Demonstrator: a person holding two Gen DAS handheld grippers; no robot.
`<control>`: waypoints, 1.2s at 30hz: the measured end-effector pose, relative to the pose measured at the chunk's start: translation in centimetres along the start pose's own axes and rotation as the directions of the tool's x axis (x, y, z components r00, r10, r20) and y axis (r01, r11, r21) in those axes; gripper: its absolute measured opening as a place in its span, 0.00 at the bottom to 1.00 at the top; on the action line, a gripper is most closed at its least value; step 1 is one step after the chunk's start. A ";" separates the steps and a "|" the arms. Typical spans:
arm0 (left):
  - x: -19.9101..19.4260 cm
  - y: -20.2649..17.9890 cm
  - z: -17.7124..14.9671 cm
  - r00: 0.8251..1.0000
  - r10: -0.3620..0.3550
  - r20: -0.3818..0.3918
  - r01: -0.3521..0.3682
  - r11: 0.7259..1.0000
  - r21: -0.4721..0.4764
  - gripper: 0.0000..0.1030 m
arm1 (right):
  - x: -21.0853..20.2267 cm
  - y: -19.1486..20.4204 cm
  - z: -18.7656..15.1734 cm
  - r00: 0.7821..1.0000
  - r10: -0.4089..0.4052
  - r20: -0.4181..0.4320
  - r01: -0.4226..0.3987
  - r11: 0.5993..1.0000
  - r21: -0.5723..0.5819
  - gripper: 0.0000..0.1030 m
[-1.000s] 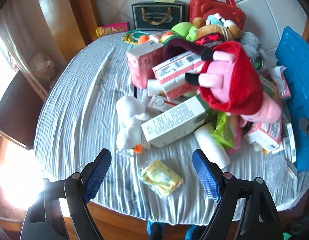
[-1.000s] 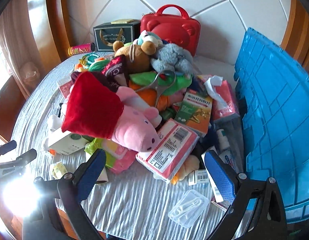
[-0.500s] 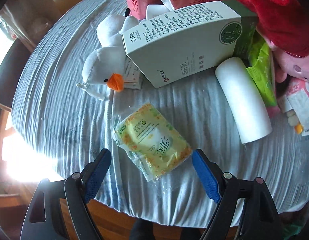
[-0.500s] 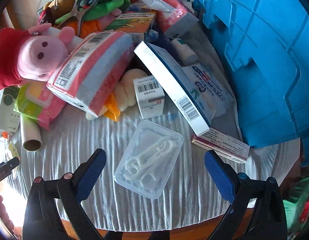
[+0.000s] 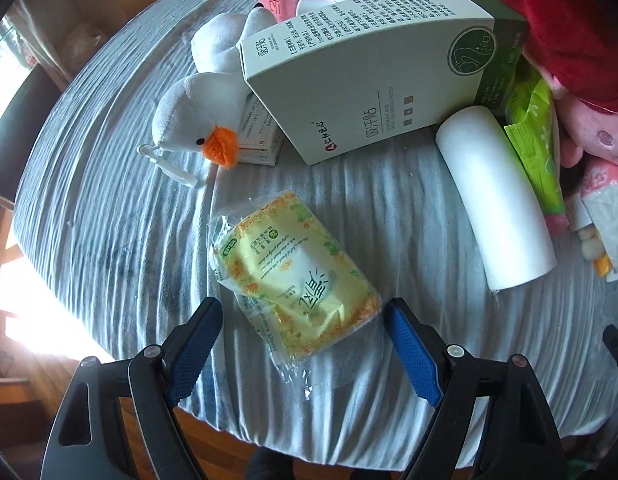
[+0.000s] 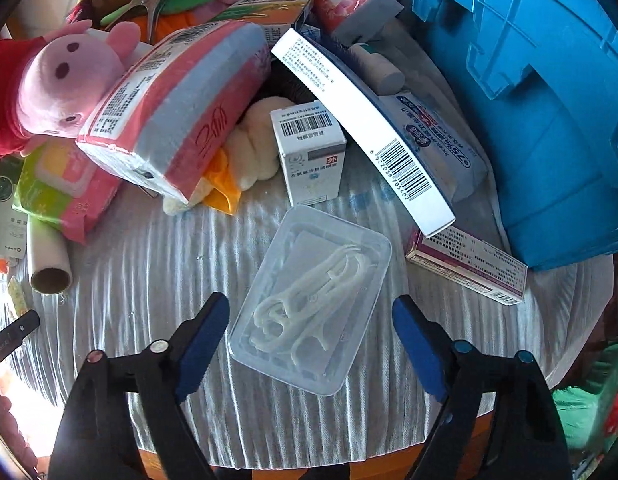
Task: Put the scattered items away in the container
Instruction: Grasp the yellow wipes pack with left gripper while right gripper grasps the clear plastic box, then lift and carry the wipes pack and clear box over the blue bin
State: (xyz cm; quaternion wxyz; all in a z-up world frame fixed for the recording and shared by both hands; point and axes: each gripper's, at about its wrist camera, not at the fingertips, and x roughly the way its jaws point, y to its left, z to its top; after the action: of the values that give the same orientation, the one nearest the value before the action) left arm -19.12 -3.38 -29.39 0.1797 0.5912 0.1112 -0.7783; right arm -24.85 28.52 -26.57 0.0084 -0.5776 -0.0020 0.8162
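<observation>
My left gripper point(image 5: 303, 334) is open, its fingers on either side of the near end of a yellow tissue packet point(image 5: 293, 276) lying flat on the grey cloth. My right gripper point(image 6: 311, 336) is open around the near end of a clear plastic box of floss picks point(image 6: 313, 300). The blue crate point(image 6: 549, 92) stands at the right in the right wrist view. A heap of items lies behind both grippers.
Left wrist view: a white duck toy point(image 5: 197, 120), a white-green box point(image 5: 369, 68), a white roll point(image 5: 497, 200) and a pink pig toy point(image 5: 589, 120). Right wrist view: a pink tissue pack point(image 6: 177, 112), a small white box point(image 6: 309, 152), a long white box point(image 6: 365, 128). The table edge point(image 6: 349, 452) is close below.
Both grippers have dropped from a high view of the heap to just above the table. The left now frames the yellow packet, the right the clear box. Both stay open.
</observation>
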 end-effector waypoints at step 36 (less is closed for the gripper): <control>-8.4 -4.2 -0.9 0.982 -0.090 0.163 0.069 0.989 0.134 0.31 | -5.9 1.2 2.4 0.993 0.084 0.084 -0.078 0.994 -0.079 0.58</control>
State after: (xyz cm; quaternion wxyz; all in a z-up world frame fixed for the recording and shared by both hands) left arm -18.07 2.05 -21.73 0.1189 0.5286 0.0690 -0.8376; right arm -25.20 27.29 -20.26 -0.0469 -0.5411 -0.0099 0.8396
